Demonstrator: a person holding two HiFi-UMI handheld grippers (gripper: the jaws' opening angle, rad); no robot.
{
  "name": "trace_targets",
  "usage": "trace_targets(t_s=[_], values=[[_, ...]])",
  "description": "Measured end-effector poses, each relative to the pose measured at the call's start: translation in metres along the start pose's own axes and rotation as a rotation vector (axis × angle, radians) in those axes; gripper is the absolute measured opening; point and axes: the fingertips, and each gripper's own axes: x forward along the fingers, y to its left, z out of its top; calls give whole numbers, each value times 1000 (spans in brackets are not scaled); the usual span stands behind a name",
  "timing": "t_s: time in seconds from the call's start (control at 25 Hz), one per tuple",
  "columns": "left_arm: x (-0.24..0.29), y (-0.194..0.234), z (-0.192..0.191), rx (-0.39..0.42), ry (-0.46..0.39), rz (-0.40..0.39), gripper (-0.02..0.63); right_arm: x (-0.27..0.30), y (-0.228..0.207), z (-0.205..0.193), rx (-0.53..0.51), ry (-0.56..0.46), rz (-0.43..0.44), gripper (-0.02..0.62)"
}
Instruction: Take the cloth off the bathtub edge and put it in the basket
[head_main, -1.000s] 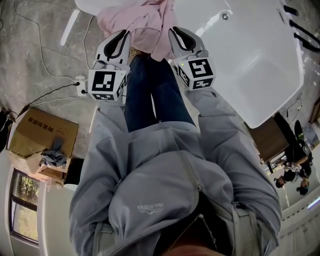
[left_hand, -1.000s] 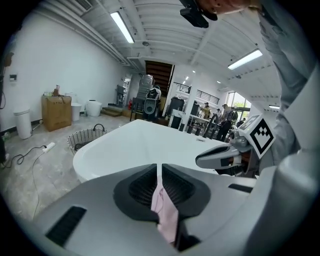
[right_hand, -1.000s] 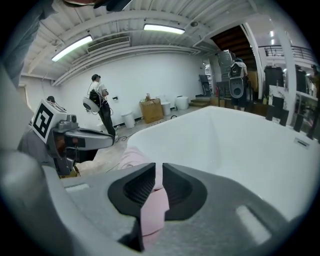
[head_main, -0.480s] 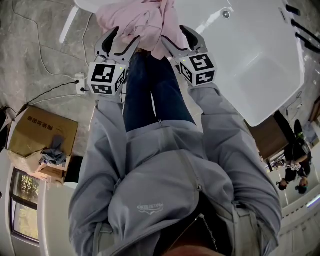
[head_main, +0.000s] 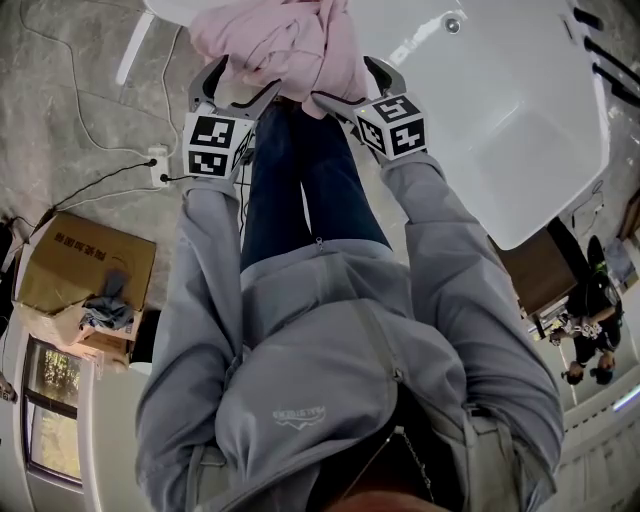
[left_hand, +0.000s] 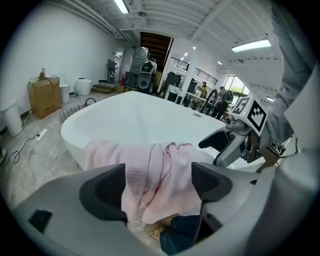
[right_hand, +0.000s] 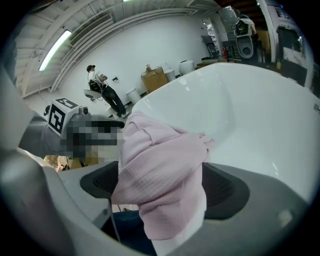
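Note:
A pink cloth (head_main: 280, 40) hangs bunched over the near rim of the white bathtub (head_main: 480, 120). My left gripper (head_main: 240, 85) reaches at its left part and my right gripper (head_main: 355, 88) at its right part. The jaws of both have just been opening and now stand wide. In the left gripper view the cloth (left_hand: 160, 175) hangs between the dark pads (left_hand: 105, 192), loose in the gap. In the right gripper view the cloth (right_hand: 160, 170) fills most of the gap between the pads (right_hand: 225, 187), with no squeeze showing. A wire basket (left_hand: 74, 111) stands on the floor beyond the tub's left end.
The person's legs in jeans (head_main: 300, 190) stand right against the tub. On the floor to the left are a power strip (head_main: 160, 165) with cables and an open cardboard box (head_main: 85, 265). More boxes and buckets (left_hand: 47, 95) line the far wall.
Both grippers have moved forward and down onto the cloth. Their jaws went from shut to wide open, and the cloth now lies between each pair.

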Motion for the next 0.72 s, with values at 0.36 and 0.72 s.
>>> trace_targets(t_s=[0.36, 0.72], values=[[19, 9, -8, 60, 80, -13, 399, 21, -12, -26, 106, 115, 38, 505], [25, -1, -17, 56, 124, -55, 399, 36, 6, -25, 118, 184, 146, 503]])
